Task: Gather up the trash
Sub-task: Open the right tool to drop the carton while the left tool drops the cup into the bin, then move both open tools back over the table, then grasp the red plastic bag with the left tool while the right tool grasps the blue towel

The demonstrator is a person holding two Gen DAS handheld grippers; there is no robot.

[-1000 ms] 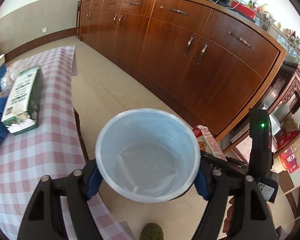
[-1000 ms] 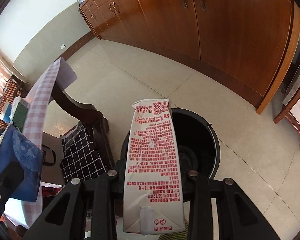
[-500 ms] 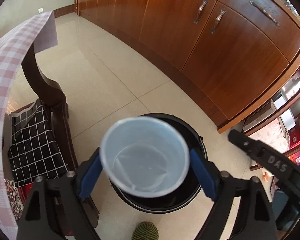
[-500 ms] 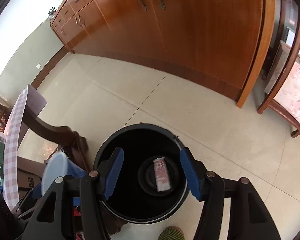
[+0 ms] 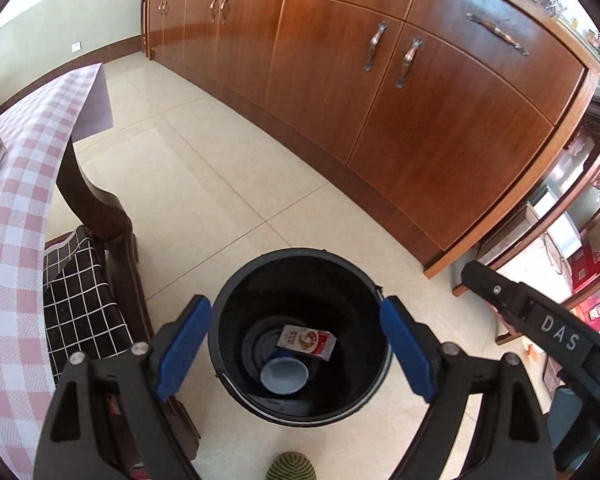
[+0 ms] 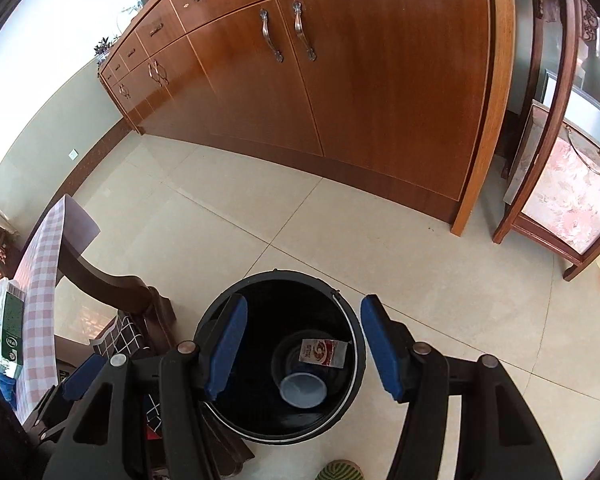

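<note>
Both pairs of jaws stand spread wide with nothing between them. The left gripper [image 5: 296, 354] and the right gripper [image 6: 300, 350] hang side by side directly above the mouth of the black bin [image 5: 228, 304], which suits dropping things straight down so they clear the rim.

The trash lies at the bottom of that bin: a pale plastic cup [image 5: 284, 376] on its side, its open mouth turned up toward the cameras, and a red-and-white drink carton [image 5: 306, 341] lying flat, touching or just beside the cup. Judging by this, that pair of items is dealt with.

The bin stands on the beige tiled floor [image 5: 204, 184], close by the dark curved table leg [image 5: 96, 216], an easy reach from the table. On the pink checked tablecloth [image 6: 40, 280] a green carton [image 6: 11, 332] lies at the far left, probably the next thing to fetch. Behind runs a long wooden sideboard [image 5: 380, 92].
</note>
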